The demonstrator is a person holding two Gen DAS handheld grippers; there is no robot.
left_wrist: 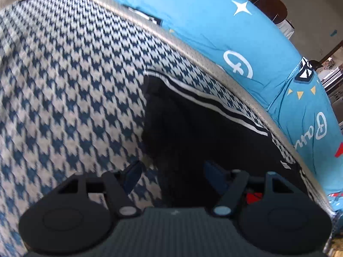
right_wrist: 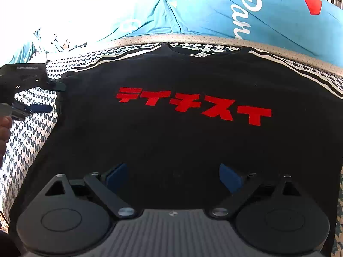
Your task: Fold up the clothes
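A: Start at the right gripper (right_wrist: pixel 171 176). How does it stand?

B: Jaws spread wide, holding nothing, hovering over the lower part of the black T-shirt (right_wrist: pixel 171 141), below its red lettering (right_wrist: pixel 193 105).

A: And the left gripper (left_wrist: pixel 172 171)?

B: Also wide, also empty. From its own view it sits at the shirt's side edge, one finger over the houndstooth cover (left_wrist: pixel 64 75), the other over black cloth. In the right wrist view it shows at the shirt's left side, near the sleeve, level with the lettering.

A: Where does the shirt lie?

B: Spread front-up on the houndstooth cover, collar toward the far edge, white stripes along the shoulders.

A: How will it handle?

B: I judge it light, soft and limp; it will sag and drag where it isn't held. A pinch at the hem corners or the sleeve seam, taking both layers, looks best. The woven cover may grip the cloth a little.

A: Beyond the shirt?

B: The cover has pale piping; past the collar lies a blue printed sheet (right_wrist: pixel 214 15), so this looks like a bed. Room behind is dim and unclear.
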